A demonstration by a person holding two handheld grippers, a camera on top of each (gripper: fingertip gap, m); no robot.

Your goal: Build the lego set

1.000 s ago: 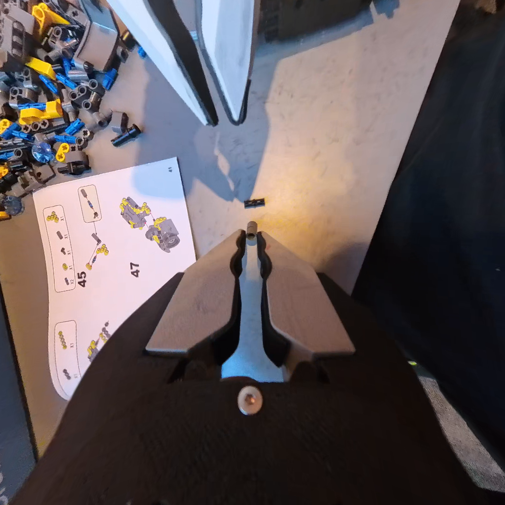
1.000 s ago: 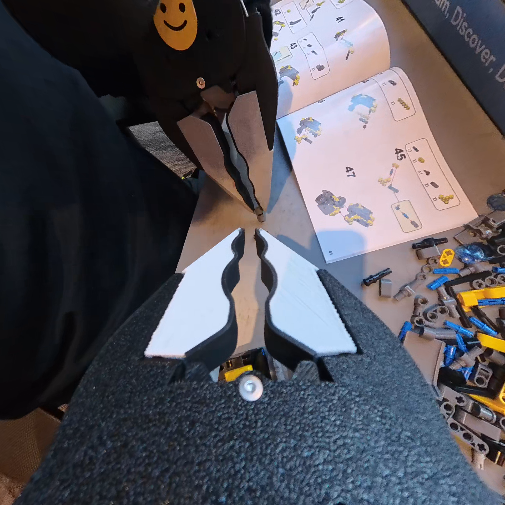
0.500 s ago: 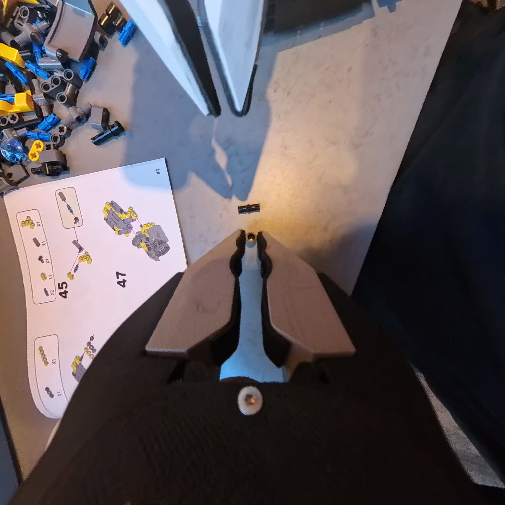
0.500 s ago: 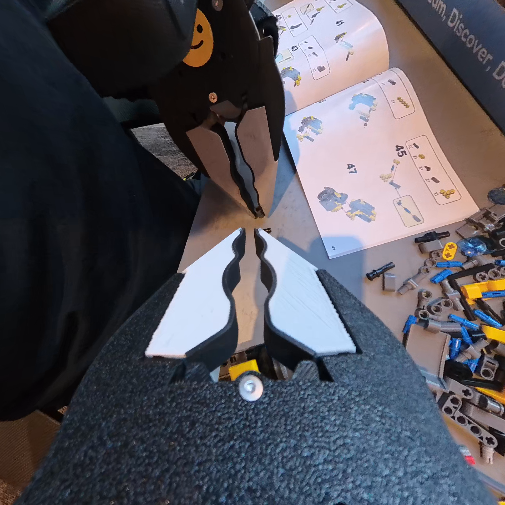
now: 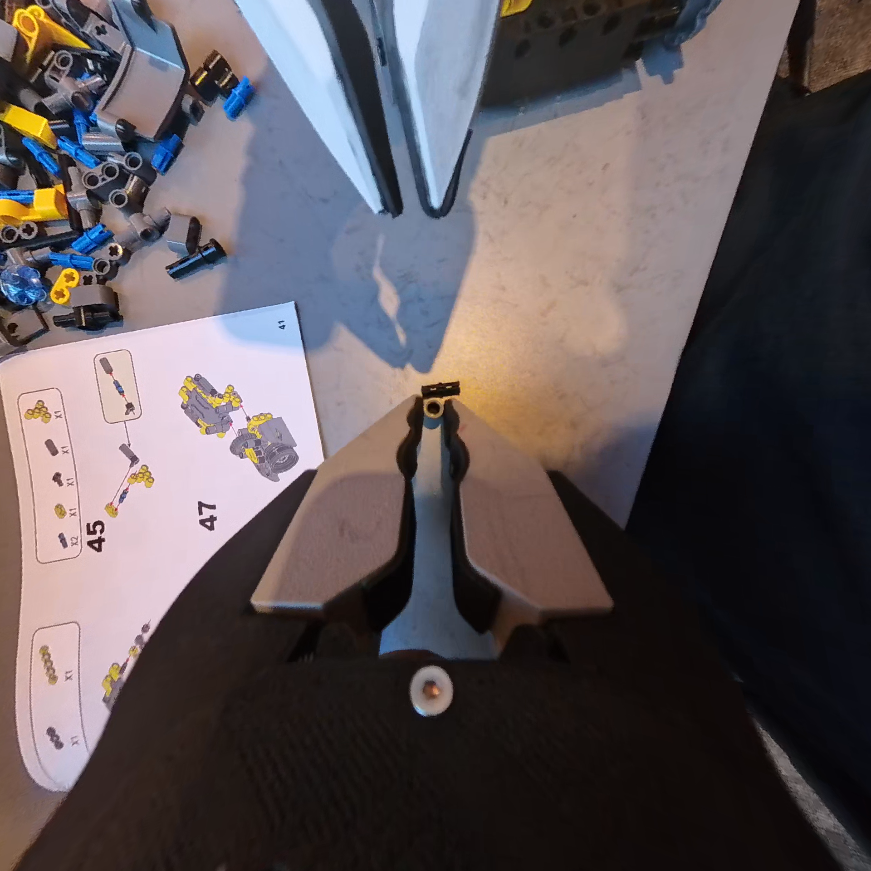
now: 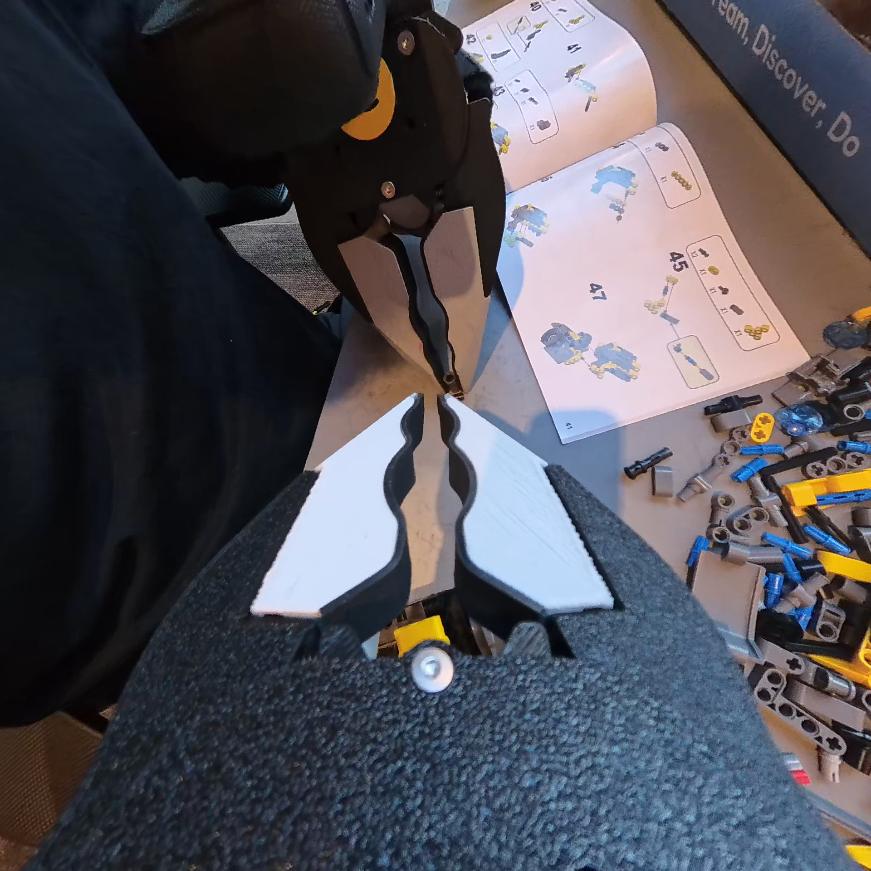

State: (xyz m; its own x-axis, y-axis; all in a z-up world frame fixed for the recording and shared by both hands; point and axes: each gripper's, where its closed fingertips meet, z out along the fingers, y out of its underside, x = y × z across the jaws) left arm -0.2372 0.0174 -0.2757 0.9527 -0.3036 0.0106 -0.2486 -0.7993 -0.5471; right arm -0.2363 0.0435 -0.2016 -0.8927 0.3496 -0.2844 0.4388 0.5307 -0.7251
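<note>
My left gripper (image 5: 432, 409) has grey fingers and is shut on a small grey tube (image 5: 432, 407), held end-on at the tips. A small black pin (image 5: 440, 389) lies on the grey table just beyond the tube, almost touching it. My right gripper (image 6: 430, 399) has white fingers, closed to a thin slit with nothing between them. It points at the left gripper (image 6: 450, 377) from the opposite side, tips close together. Its white fingers show at the top of the left wrist view (image 5: 412, 209).
An open instruction booklet (image 5: 155, 471) lies left of the left gripper. A pile of loose grey, blue, yellow and black building parts (image 6: 801, 542) lies beside it. A built dark model (image 5: 579, 42) stands behind the right gripper. Dark clothing (image 6: 118, 377) borders the table edge. Spacing between my two grippers at the tips: around 8 cm.
My left gripper has moved forward and down with the grey tube, so the tube now sits right by the black pin. The right gripper has stayed closed in place.
</note>
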